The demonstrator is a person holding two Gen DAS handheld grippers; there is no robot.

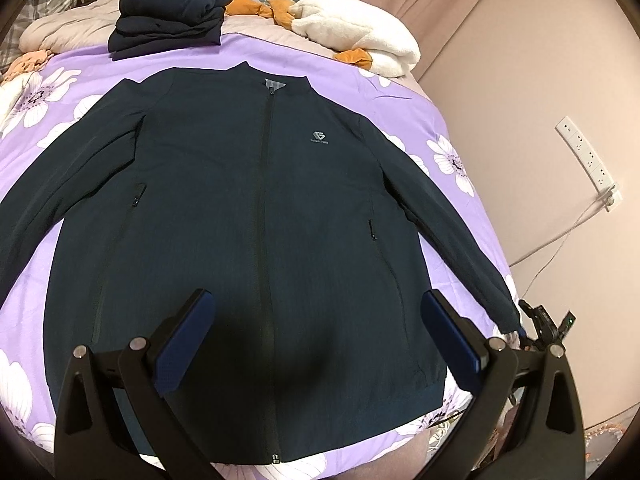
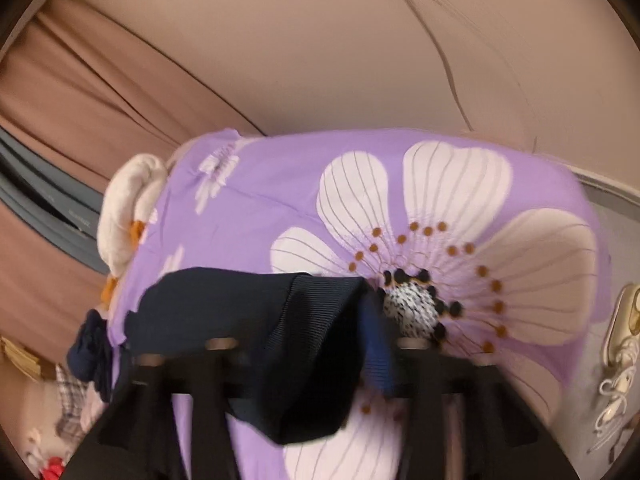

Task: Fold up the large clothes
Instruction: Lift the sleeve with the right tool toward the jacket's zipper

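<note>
A dark navy zip jacket (image 1: 256, 220) lies flat and front up on the purple flowered bedsheet (image 1: 60, 92), with both sleeves spread out. My left gripper (image 1: 316, 336) is open and empty, hovering above the jacket's lower front near the hem. My right gripper (image 2: 340, 344) is shut on the ribbed cuff (image 2: 304, 312) of the jacket's right sleeve at the bed's right edge; one blue finger pad (image 2: 376, 348) shows beside the cuff. The right gripper also shows in the left wrist view (image 1: 540, 328) at the sleeve end (image 1: 508, 316).
A folded stack of dark clothes (image 1: 168, 12) sits at the head of the bed beside a white and orange plush blanket (image 1: 360, 36). A wall with a power strip (image 1: 588, 160) and cable stands to the right. Curtains (image 2: 72, 92) hang behind the bed.
</note>
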